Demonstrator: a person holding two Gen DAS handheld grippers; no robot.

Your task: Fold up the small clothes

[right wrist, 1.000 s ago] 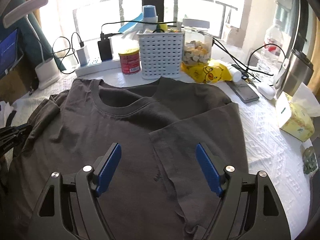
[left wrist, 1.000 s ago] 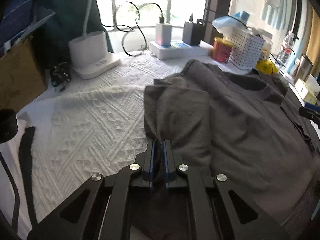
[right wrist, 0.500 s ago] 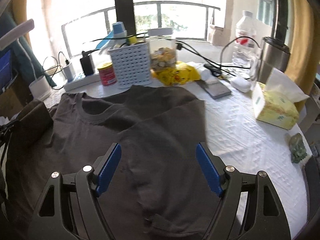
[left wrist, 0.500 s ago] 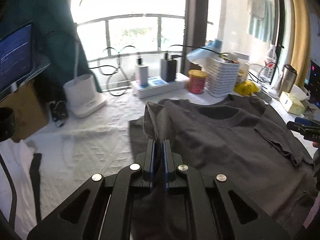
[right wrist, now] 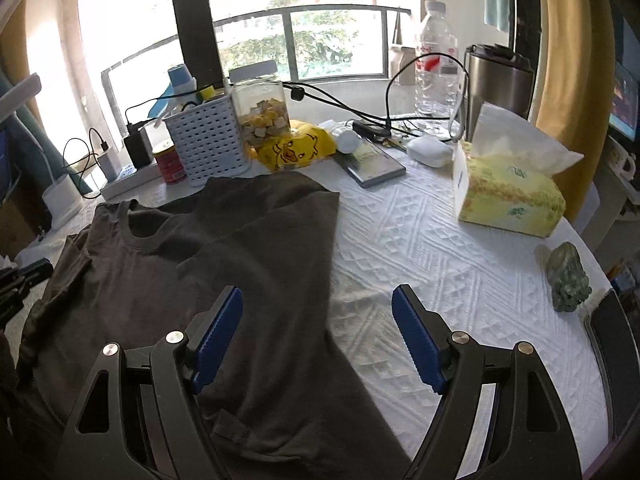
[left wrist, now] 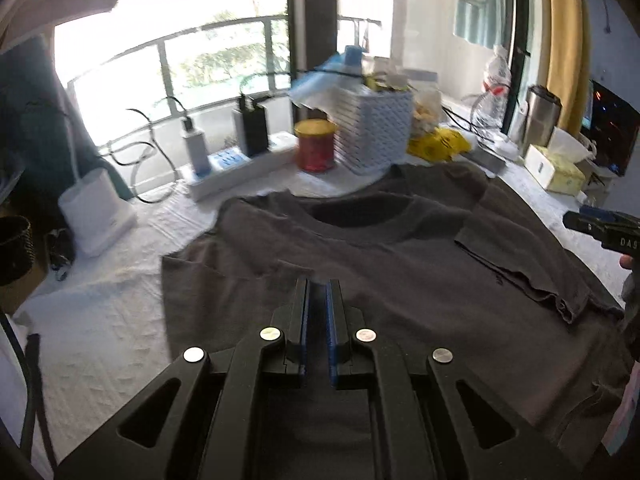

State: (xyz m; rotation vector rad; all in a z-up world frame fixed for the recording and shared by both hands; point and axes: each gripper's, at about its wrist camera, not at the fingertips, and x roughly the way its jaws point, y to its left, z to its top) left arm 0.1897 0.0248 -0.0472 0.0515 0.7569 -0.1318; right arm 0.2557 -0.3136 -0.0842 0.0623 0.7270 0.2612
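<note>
A dark grey T-shirt (left wrist: 400,276) lies on the white textured tablecloth (left wrist: 100,320), collar toward the window, with both side parts folded in over the body. It also shows in the right wrist view (right wrist: 192,280). My left gripper (left wrist: 318,284) sits over the shirt's left part with its jaws nearly together and a thin gap between the blue pads; no cloth shows between them. My right gripper (right wrist: 316,312) is open and empty, low over the shirt's right folded edge. Its tip shows at the right edge of the left wrist view (left wrist: 600,228).
Along the back stand a white lattice basket (right wrist: 208,144), a red can (right wrist: 171,162), a power strip with chargers (left wrist: 236,164), a jar, a water bottle (right wrist: 436,60) and a steel flask (right wrist: 500,80). A tissue box (right wrist: 508,196) and a green figurine (right wrist: 568,280) sit at right.
My left gripper carried the left sleeve side rightward over the shirt body and now no longer shows cloth in its jaws. My right gripper swung right toward the shirt's right edge, still open.
</note>
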